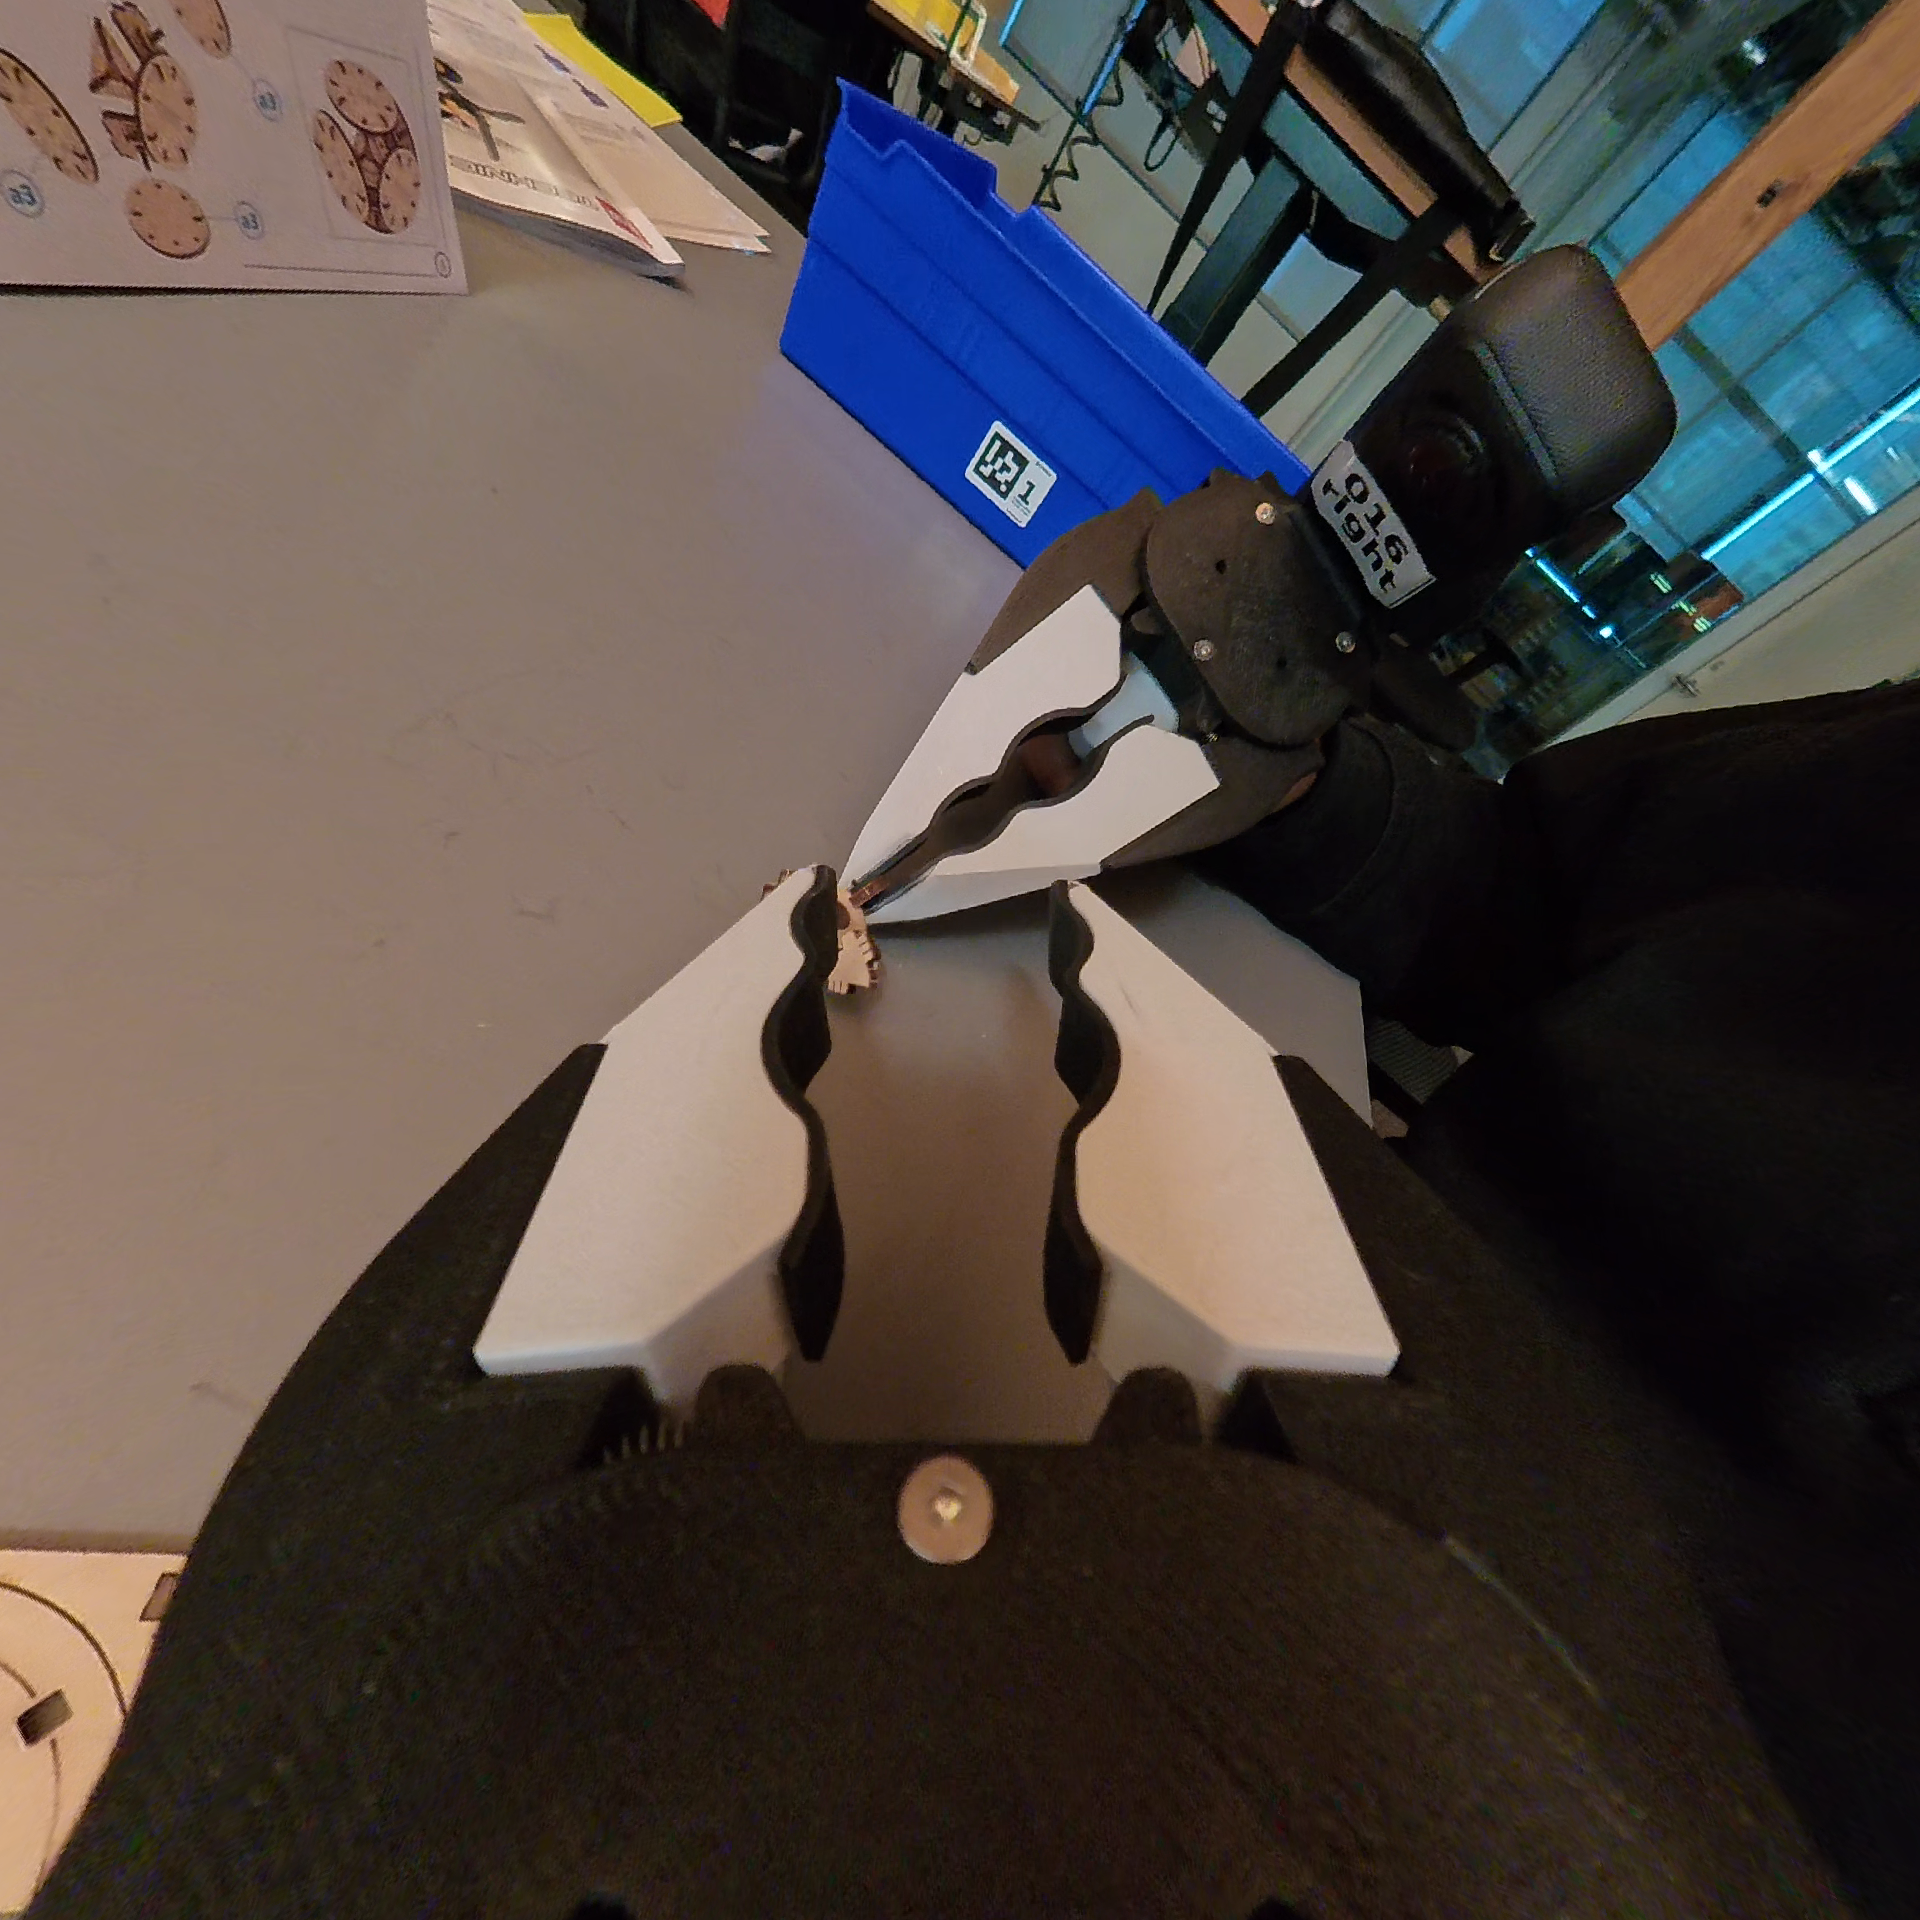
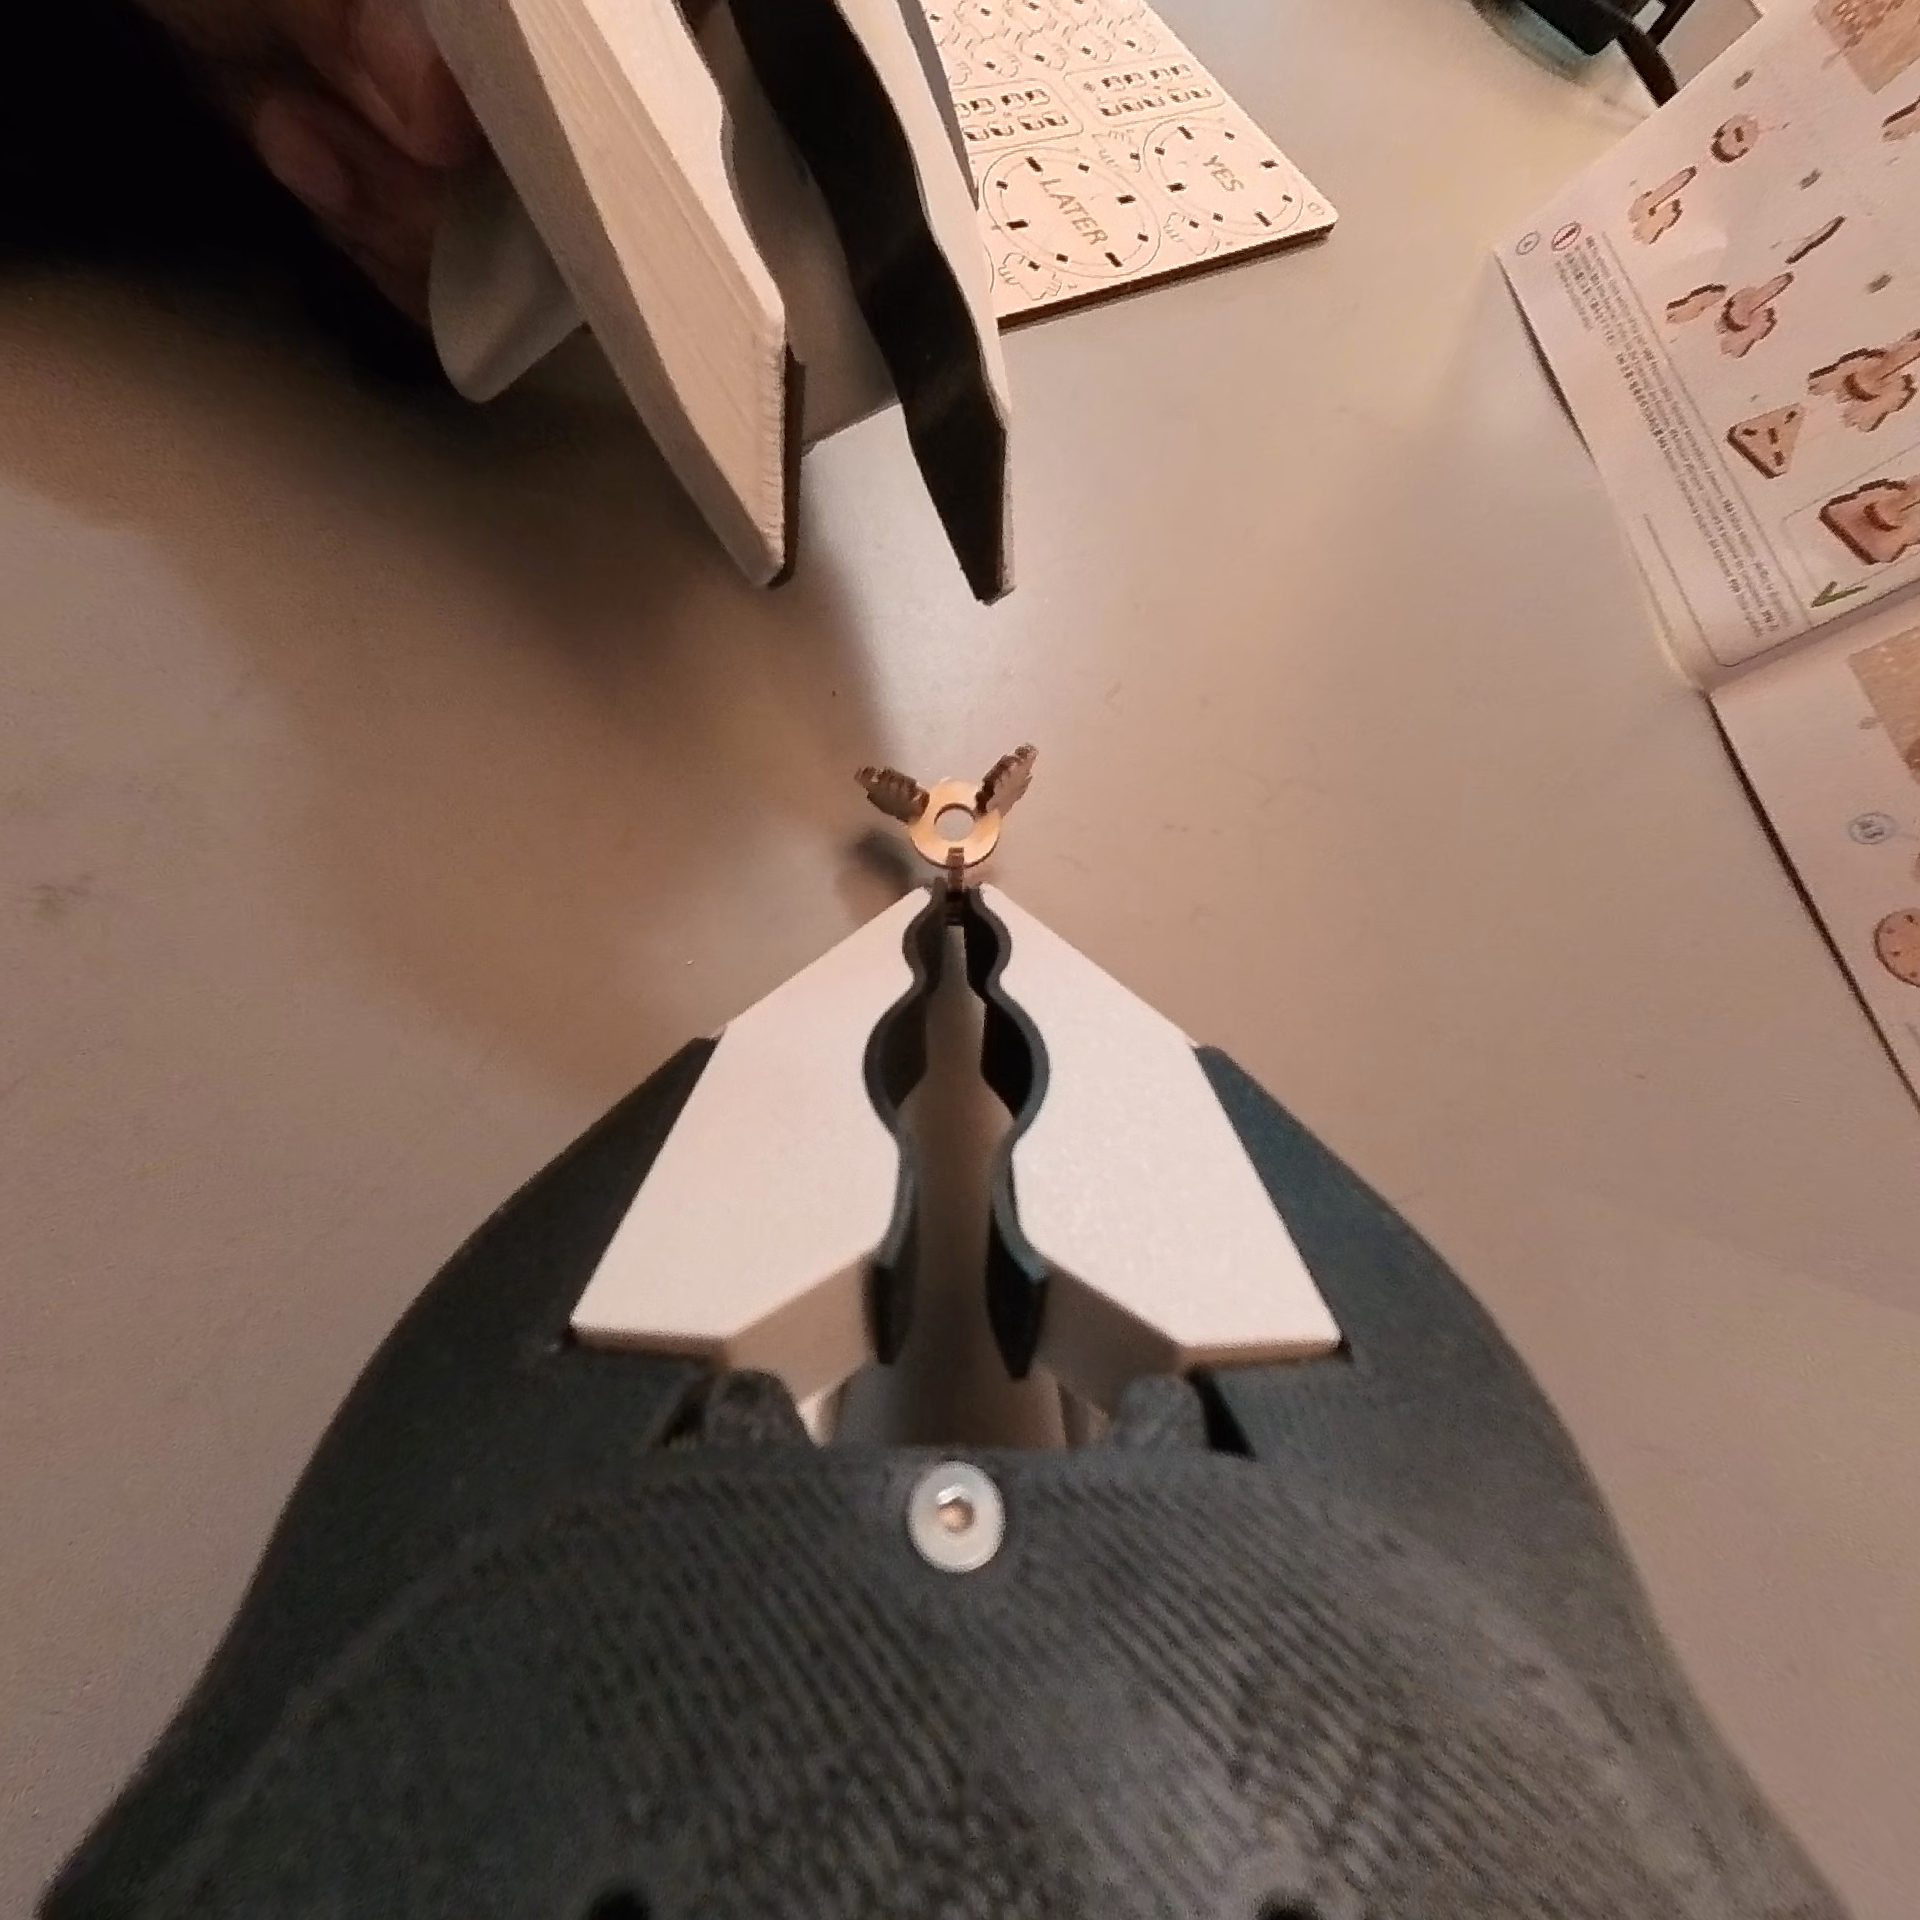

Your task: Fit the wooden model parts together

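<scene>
Right gripper (image 2: 953, 894) pinches small wooden winged ring (image 2: 951, 821) by its tab (thin, fragile), so keep squeeze steady w/ left gripper (image 1: 940, 904) gaping beside it, mid-bench (image 1: 364, 675).

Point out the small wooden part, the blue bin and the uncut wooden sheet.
small wooden part (image 2: 953, 828): right wrist view, on its ring, held at the right claw's tips.
blue bin (image 1: 966, 322): left wrist view, side wall.
uncut wooden sheet (image 2: 1174, 197): right wrist view, flat face.
</scene>
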Tool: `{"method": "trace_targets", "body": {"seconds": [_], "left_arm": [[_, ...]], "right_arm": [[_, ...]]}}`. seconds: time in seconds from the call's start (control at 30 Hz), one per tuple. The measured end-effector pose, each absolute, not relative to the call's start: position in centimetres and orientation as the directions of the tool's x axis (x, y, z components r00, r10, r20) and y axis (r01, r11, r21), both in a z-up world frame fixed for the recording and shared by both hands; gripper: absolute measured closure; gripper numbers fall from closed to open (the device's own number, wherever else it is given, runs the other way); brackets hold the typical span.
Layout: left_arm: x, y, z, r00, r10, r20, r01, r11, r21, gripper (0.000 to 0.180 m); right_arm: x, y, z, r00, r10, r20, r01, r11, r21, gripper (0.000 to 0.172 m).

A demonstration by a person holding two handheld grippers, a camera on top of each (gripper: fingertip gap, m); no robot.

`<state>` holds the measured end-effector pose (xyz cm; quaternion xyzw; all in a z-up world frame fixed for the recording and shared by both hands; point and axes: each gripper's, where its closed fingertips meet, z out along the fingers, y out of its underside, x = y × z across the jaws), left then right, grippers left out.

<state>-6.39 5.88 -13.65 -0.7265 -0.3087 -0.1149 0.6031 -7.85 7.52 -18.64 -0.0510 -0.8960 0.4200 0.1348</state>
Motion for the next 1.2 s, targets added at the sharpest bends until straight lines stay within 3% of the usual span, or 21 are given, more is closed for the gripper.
{"method": "trace_targets", "body": {"seconds": [0.37,0.57,0.77,1.2], "left_arm": [[-6.4,5.8,-13.6,0.771,0.298,0.563,0.606,-0.068,-0.793,0.144],[-6.6,5.2,-12.3,0.703,0.201,0.682,0.689,0.045,-0.723,0.148],[-6.4,4.7,-10.5,0.657,0.064,0.751,0.739,0.140,-0.659,0.167],[-6.0,5.5,-11.7,0.692,0.138,0.708,0.707,0.064,-0.704,0.177]], "right_arm": [[-8.2,7.4,-17.3,-0.941,0.219,0.257,-0.075,0.606,-0.792,0.171],[-8.2,7.0,-14.5,-0.866,0.221,0.448,-0.266,0.556,-0.788,0.171],[-7.4,6.5,-12.4,-0.749,0.201,0.631,-0.456,0.534,-0.712,0.171],[-6.5,5.9,-12.6,-0.757,0.173,0.631,-0.471,0.525,-0.709,0.171]]}}
